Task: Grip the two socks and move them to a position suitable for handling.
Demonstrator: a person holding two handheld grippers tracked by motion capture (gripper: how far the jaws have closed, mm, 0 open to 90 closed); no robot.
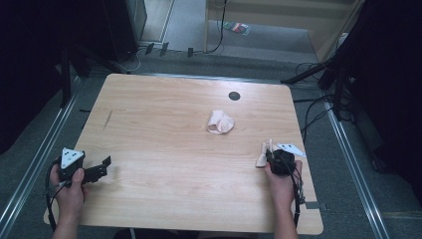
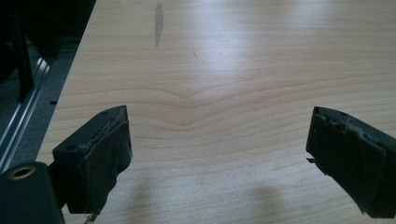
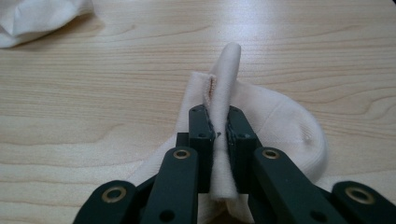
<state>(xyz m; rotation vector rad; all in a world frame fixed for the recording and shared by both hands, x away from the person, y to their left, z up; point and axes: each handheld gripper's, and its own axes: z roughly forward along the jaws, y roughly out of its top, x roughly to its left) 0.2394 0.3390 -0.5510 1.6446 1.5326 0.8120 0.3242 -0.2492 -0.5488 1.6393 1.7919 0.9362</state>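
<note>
At the table's [image 1: 164,149] right edge, the right gripper [image 3: 218,122] pinches a sock's [image 3: 285,126] thin fold; it may slip out when lifted; the left gripper [image 2: 219,154] idles, jaws apart.

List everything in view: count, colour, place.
sock: 1, cream, near right table edge, pinched in the right tool
bundle: 1, cream cloth, crumpled, centre-right of table
table: 1, light wood, dark round spot near far edge
cables: several, black, on floor around table
left tool: 1, black, jaws open over bare wood, near left edge
right tool: 1, black, shut on sock
hands: 2, one on each tool
</note>
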